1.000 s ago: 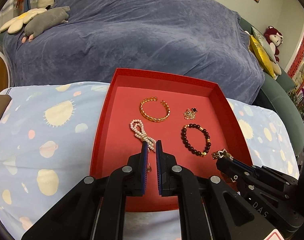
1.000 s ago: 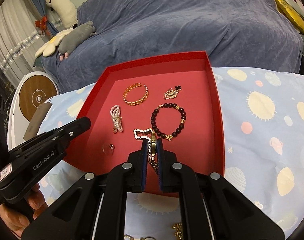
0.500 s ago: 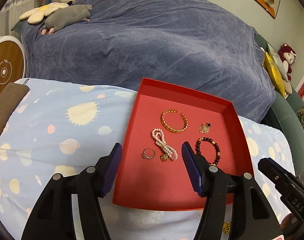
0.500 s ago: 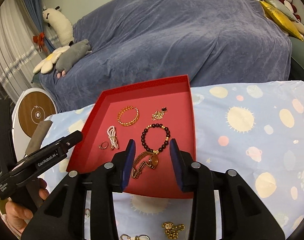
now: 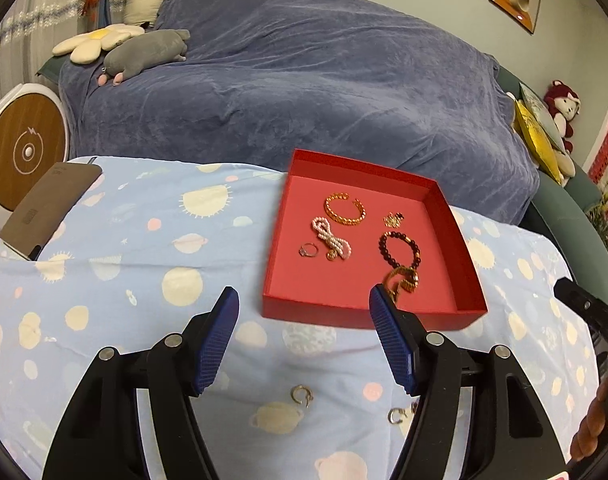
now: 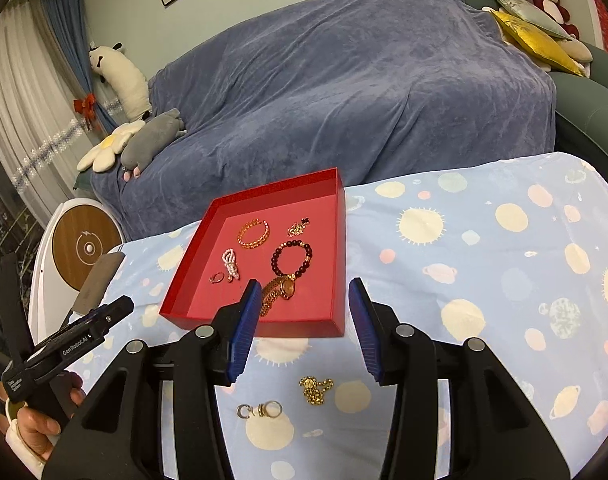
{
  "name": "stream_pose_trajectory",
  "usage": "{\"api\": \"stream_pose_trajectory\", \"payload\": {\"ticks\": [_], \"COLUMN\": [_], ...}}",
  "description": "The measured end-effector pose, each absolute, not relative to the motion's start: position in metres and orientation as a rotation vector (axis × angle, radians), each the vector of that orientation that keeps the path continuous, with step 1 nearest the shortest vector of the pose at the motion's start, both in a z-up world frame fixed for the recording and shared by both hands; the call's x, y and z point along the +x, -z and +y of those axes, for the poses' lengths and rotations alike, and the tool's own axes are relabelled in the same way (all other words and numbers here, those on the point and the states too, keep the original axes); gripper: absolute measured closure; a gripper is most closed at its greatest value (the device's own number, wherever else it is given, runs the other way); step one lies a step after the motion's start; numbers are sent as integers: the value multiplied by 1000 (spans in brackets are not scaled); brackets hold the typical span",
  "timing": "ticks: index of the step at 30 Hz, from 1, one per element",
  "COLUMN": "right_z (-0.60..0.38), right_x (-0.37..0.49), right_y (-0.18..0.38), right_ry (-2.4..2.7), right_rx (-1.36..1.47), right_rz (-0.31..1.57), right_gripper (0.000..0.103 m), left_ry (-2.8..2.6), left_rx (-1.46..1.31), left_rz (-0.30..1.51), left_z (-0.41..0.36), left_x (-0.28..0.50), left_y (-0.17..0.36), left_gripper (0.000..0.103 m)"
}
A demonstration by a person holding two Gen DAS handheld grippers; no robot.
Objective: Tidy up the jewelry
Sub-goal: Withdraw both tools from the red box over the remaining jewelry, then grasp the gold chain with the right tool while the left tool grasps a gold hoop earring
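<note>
A red tray (image 5: 368, 316) (image 6: 263, 326) sits on the planet-print cloth. It holds a gold bangle (image 5: 344, 210), a pearl bracelet (image 5: 331, 236), a ring (image 5: 308, 250), a dark bead bracelet (image 6: 291, 258) and a gold watch (image 6: 279, 290). My left gripper (image 5: 302, 300) hangs above the cloth before the tray's near wall, jaws opening, nothing between them. My right gripper (image 6: 304, 288) hovers over the tray's near edge, jaws also opening and empty, the watch lying beyond them. Loose rings (image 6: 263, 410) and a gold chain (image 6: 316, 389) rest on the cloth under the grippers.
A sofa under a blue throw (image 5: 304, 80) runs behind the table, with plush toys (image 5: 143, 50) on its left end. A round white and wood device (image 5: 23, 152) stands at the left. A brown flat item (image 5: 47, 208) lies on the table's left edge.
Both grippers went from shut to open and pulled back and upward from the tray. The ring now lies beside the pearl bracelet and the watch lies in the tray's near part.
</note>
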State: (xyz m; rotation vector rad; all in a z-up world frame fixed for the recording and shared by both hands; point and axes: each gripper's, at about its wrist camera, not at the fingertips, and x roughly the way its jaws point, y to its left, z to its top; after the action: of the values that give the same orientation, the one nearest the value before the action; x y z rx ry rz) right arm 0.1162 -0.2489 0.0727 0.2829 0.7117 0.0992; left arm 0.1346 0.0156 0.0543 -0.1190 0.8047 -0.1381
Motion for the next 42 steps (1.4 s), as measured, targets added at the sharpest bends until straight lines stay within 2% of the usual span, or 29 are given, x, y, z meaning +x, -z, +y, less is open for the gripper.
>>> {"api": "stream_pose_trajectory", "payload": {"ticks": [12, 26, 34, 42], "right_z": [-234, -213, -206, -203], "right_x": [92, 89, 98, 106], "right_y": [-16, 17, 27, 35], "right_ry": [-117, -138, -134, -125], "right_rx": [157, 107, 94, 88], "right_rz": [861, 926, 945, 955], "right_gripper": [59, 60, 60, 60], "left_ry": [168, 148, 156, 145], "left_rx": [-16, 22, 57, 82], "left_rz": [856, 963, 962, 984], "left_z": [-3, -2, -4, -6], "left_x": [116, 115, 115, 123], "left_y": [-29, 17, 28, 41], "left_gripper": [26, 26, 26, 34]}}
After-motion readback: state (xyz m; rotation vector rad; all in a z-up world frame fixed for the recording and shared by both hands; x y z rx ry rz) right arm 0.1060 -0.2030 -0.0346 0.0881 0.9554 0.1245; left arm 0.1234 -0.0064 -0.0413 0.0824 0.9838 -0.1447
